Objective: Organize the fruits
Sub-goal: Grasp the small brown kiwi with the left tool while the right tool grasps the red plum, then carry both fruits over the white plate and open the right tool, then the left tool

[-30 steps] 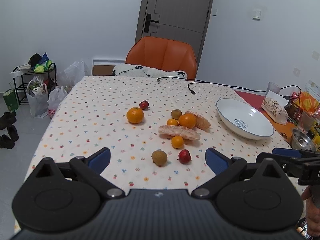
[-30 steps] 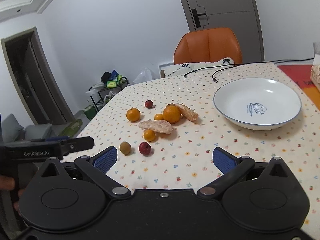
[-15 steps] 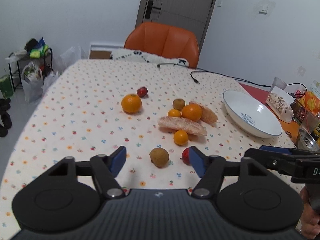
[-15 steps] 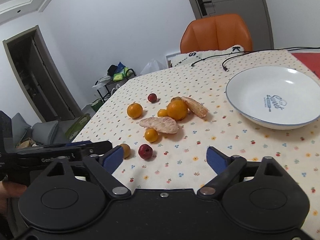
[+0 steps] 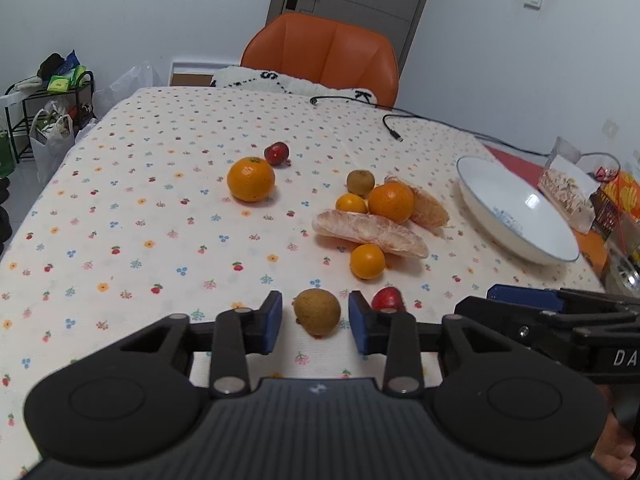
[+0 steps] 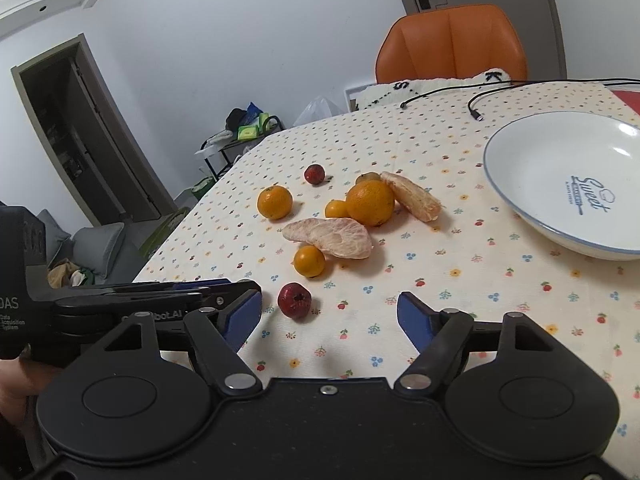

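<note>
A brown kiwi-like fruit [image 5: 317, 312] lies on the flowered tablecloth between the blue pads of my left gripper [image 5: 316, 322]. The jaws stand narrowly apart, with a small gap on each side of the fruit. A red fruit [image 5: 387, 298] [image 6: 295, 300] lies just right of it. Beyond are oranges [image 5: 251, 179] [image 5: 391, 201], small oranges [image 5: 367, 261], two peeled pomelo pieces [image 5: 370, 233], another brown fruit [image 5: 360, 182] and a far red fruit [image 5: 277, 153]. My right gripper [image 6: 330, 320] hovers open, near the red fruit. The white plate [image 6: 532, 200] is empty.
An orange chair [image 5: 324, 56] stands at the far table edge, with a black cable [image 5: 394, 130] lying on the cloth. Snack packets and a metal bowl [image 5: 622, 276] crowd the right edge. A rack with bags [image 5: 48, 112] stands on the floor at the left.
My left gripper has moved forward and down to the near brown fruit and its jaws have narrowed around it. The right gripper has crept forward toward the red fruit, still wide.
</note>
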